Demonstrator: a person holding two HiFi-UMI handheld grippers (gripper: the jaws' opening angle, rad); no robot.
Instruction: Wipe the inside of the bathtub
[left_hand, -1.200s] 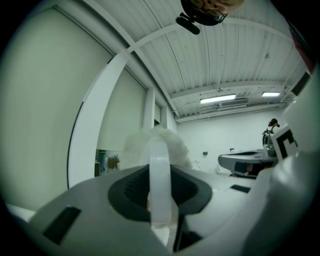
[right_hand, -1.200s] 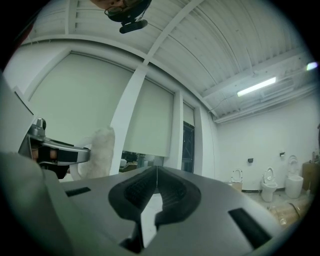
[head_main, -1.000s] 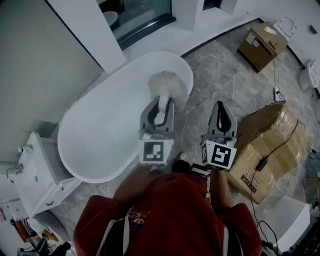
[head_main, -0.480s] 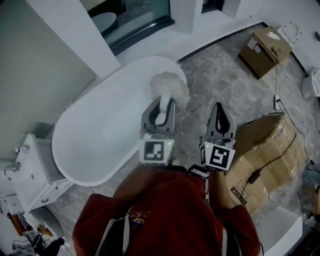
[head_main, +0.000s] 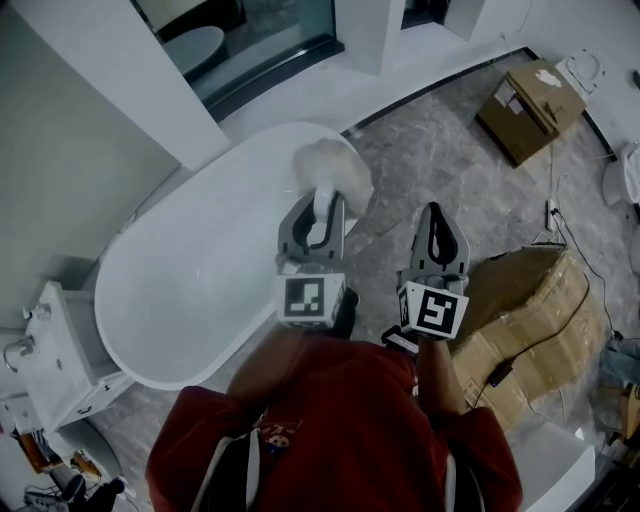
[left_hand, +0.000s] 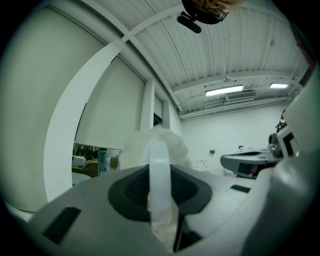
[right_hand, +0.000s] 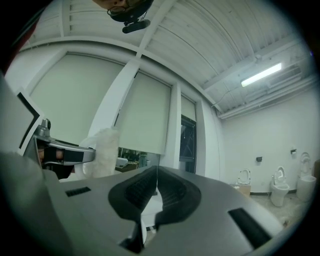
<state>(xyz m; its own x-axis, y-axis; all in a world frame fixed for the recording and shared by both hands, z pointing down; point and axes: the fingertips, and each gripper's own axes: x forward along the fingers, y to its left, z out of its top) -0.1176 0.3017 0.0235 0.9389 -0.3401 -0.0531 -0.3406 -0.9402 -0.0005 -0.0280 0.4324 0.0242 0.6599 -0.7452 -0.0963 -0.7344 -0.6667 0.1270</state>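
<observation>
Where the left gripper clamps its jaws on a translucent white plastic handle, a fluffy white duster head sits over the narrow end of the bathtub, a smooth, glossy white oval. The right gripper hangs beside it above the floor, its ribbed black pads pressed together with nothing between them. Grey marbled tile surrounds the tub, and a pale wall runs close along its far side. Crumpled cardboard boxes crowd the right, with open floor between them and the tub rim.
</observation>
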